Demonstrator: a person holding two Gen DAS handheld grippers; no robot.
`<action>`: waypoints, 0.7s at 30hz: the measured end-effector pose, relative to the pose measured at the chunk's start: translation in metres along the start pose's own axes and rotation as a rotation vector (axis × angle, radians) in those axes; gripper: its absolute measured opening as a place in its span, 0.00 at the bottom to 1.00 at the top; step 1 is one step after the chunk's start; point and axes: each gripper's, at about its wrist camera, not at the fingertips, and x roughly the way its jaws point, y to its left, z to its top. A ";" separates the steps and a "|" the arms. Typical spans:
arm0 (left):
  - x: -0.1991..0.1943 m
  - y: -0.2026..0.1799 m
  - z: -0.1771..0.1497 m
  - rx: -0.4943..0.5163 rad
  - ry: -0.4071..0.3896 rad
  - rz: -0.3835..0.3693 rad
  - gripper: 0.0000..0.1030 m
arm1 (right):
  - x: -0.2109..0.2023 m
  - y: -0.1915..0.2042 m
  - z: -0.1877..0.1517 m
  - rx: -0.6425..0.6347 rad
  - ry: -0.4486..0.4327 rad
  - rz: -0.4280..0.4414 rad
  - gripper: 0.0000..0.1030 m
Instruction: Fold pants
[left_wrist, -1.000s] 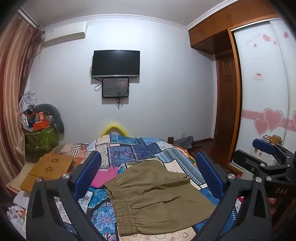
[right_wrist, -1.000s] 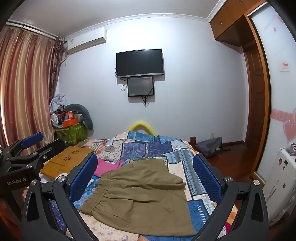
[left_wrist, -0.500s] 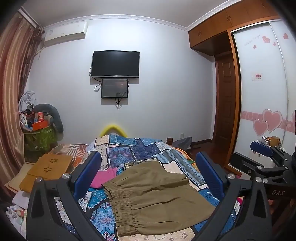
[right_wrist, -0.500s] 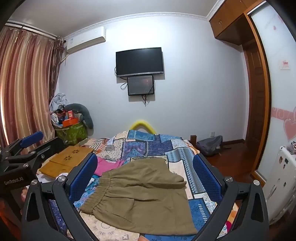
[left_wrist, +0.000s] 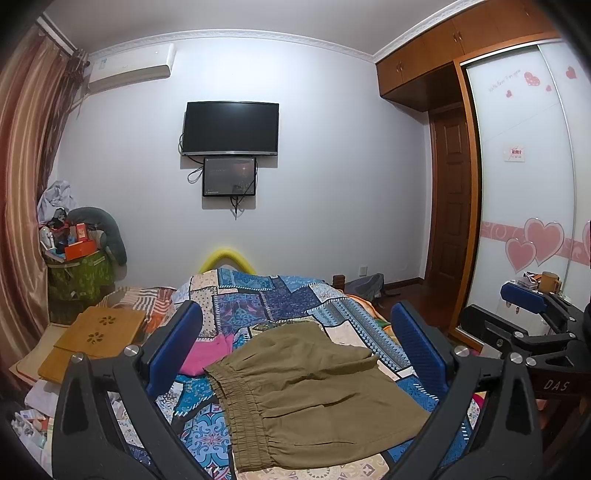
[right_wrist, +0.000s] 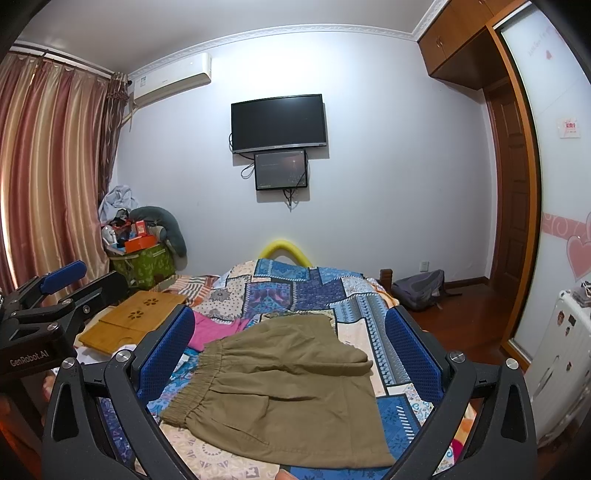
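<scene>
Unmoved pants (left_wrist: 314, 391), hems clear of fingers (left_wrist: 173, 347)

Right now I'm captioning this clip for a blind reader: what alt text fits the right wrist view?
Olive pants lie folded on a patchwork quilt, framed by the open, empty right claw. The left claw is at the left edge; a dark TV hangs on the far wall.

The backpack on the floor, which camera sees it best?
The right wrist view: the grey backpack shows whole, against the wall beside the bed. In the left wrist view the backpack is smaller and partly hidden behind the bed's corner.
</scene>
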 end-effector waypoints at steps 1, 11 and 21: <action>0.000 0.000 0.000 0.000 0.000 0.000 1.00 | 0.000 0.000 0.001 0.000 0.001 0.000 0.99; -0.001 -0.001 -0.001 0.005 -0.008 -0.003 1.00 | 0.000 0.000 0.002 0.000 0.000 0.000 0.99; -0.001 -0.004 -0.002 0.010 -0.007 -0.006 1.00 | 0.000 -0.001 0.002 0.002 0.001 0.000 0.99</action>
